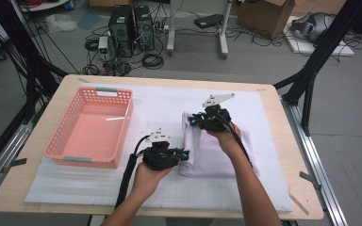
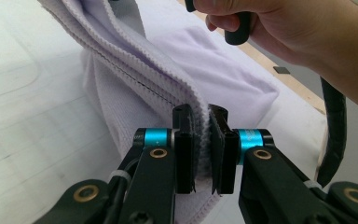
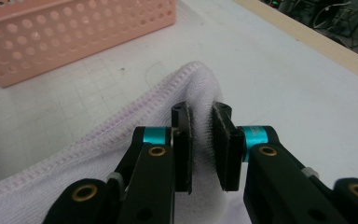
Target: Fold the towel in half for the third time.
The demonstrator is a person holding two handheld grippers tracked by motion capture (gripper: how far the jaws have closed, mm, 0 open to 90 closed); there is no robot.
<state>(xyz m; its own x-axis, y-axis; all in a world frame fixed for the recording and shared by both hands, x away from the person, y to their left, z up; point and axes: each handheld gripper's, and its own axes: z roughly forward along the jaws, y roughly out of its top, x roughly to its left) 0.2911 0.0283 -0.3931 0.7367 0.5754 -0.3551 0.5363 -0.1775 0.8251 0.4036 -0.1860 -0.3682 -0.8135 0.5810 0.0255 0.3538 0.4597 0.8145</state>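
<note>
A pale lilac towel (image 1: 207, 153) lies folded on the white mat, its left edge lifted. My left gripper (image 1: 183, 154) is shut on the near corner of that edge; in the left gripper view the ribbed hem of the towel (image 2: 135, 65) is pinched between the pads of my left gripper (image 2: 200, 154). My right gripper (image 1: 193, 118) is shut on the far corner; in the right gripper view the towel (image 3: 121, 140) bunches up between the pads of my right gripper (image 3: 204, 144). The hem runs taut between the two grips.
A pink perforated basket (image 1: 118, 101) stands empty at the left of the mat, also seen as the basket (image 3: 74, 28) in the right gripper view. The wooden table edge (image 1: 273, 94) runs on the right. Cables and computer towers lie on the floor beyond.
</note>
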